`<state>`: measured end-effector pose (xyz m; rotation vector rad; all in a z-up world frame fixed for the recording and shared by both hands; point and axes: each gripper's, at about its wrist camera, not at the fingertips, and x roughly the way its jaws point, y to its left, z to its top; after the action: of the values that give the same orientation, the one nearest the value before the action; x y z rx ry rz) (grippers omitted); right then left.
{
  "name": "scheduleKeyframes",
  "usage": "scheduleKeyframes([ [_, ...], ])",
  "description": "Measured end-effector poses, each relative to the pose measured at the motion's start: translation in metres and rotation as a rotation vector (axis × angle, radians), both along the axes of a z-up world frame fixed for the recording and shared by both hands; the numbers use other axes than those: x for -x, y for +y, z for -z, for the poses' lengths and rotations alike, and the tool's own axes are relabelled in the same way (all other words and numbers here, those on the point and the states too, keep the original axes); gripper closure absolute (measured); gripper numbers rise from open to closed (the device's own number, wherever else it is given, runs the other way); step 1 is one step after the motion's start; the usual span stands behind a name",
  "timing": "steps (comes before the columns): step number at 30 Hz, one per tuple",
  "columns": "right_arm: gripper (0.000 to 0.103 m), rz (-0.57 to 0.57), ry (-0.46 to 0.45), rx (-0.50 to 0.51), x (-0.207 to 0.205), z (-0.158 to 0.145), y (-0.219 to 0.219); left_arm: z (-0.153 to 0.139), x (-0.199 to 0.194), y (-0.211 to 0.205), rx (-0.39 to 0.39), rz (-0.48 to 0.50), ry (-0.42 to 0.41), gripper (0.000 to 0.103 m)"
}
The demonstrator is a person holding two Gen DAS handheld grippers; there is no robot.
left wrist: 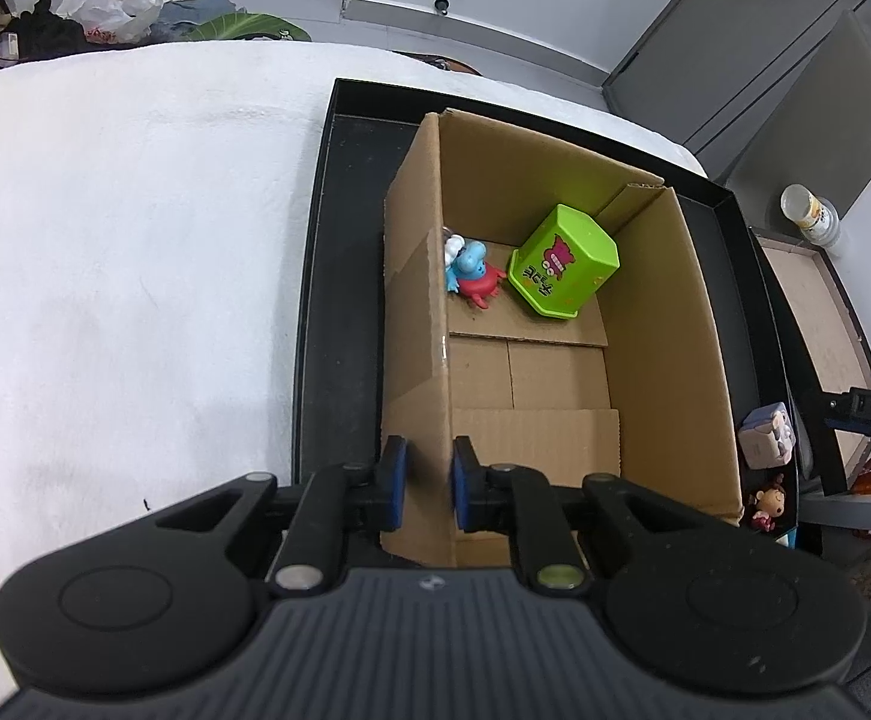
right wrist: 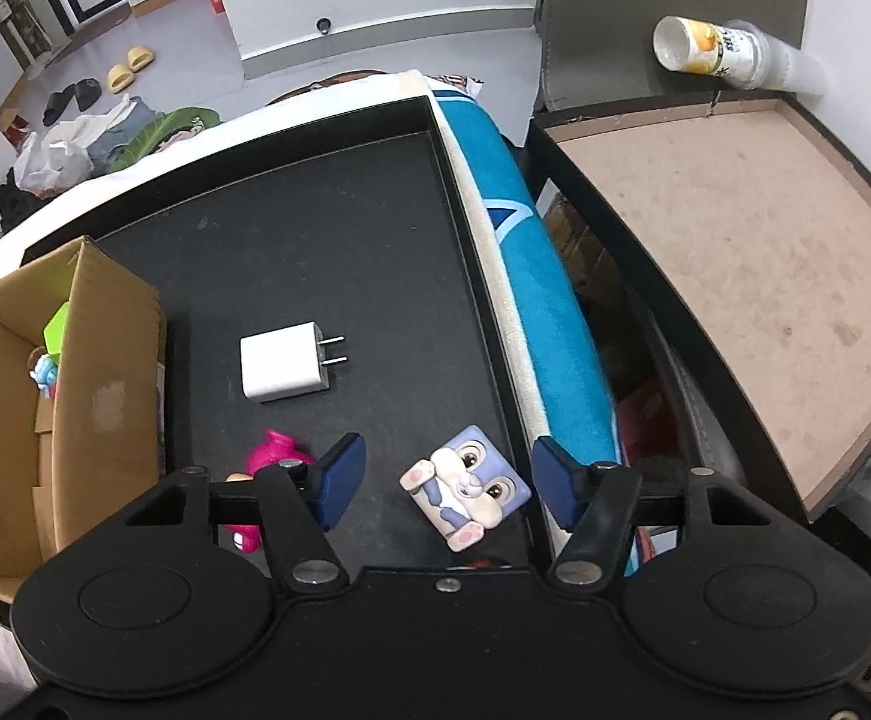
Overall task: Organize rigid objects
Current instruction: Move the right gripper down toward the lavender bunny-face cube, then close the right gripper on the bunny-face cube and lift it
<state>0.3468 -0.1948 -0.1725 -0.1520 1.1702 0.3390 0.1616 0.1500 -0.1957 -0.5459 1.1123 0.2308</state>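
Here the rabbit cube (right wrist: 465,489) lies between the right claw's (right wrist: 446,480) open pads.

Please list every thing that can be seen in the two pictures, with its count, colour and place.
cardboard box: one, brown, on the tray
tray: one, black, on white cloth
green container: one, tilted, in the box
blue and red figure: one, in the box
charger: one, white, on the tray
bunny cube: one, lilac, between the right fingers
pink toy: one, behind the right gripper's finger
left gripper: clamped on the box wall
right gripper: open around the cube
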Motion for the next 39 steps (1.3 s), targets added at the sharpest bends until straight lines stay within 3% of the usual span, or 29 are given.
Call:
scheduleKeyframes([
  [9, 0.044, -0.09, 0.024, -0.025, -0.011, 0.007, 0.008, 0.0, 0.001, 0.0, 0.004, -0.004, -0.002, 0.088],
  [19, 0.044, -0.163, 0.056, 0.048, -0.015, 0.026, 0.015, 0.0, 0.002, 0.001, 0.011, -0.008, -0.007, 0.088],
  [28, 0.044, -0.185, 0.067, 0.046, -0.018, 0.031, 0.016, 0.0, 0.003, 0.002, 0.018, -0.009, -0.013, 0.088],
  [34, 0.046, -0.193, 0.078, 0.123, -0.014, 0.039, 0.017, 0.001, 0.004, 0.002, 0.023, -0.01, -0.018, 0.088],
  [39, 0.054, -0.221, 0.087, 0.193, -0.007, 0.047, 0.02, 0.001, 0.005, 0.002, 0.027, -0.012, -0.023, 0.088],
])
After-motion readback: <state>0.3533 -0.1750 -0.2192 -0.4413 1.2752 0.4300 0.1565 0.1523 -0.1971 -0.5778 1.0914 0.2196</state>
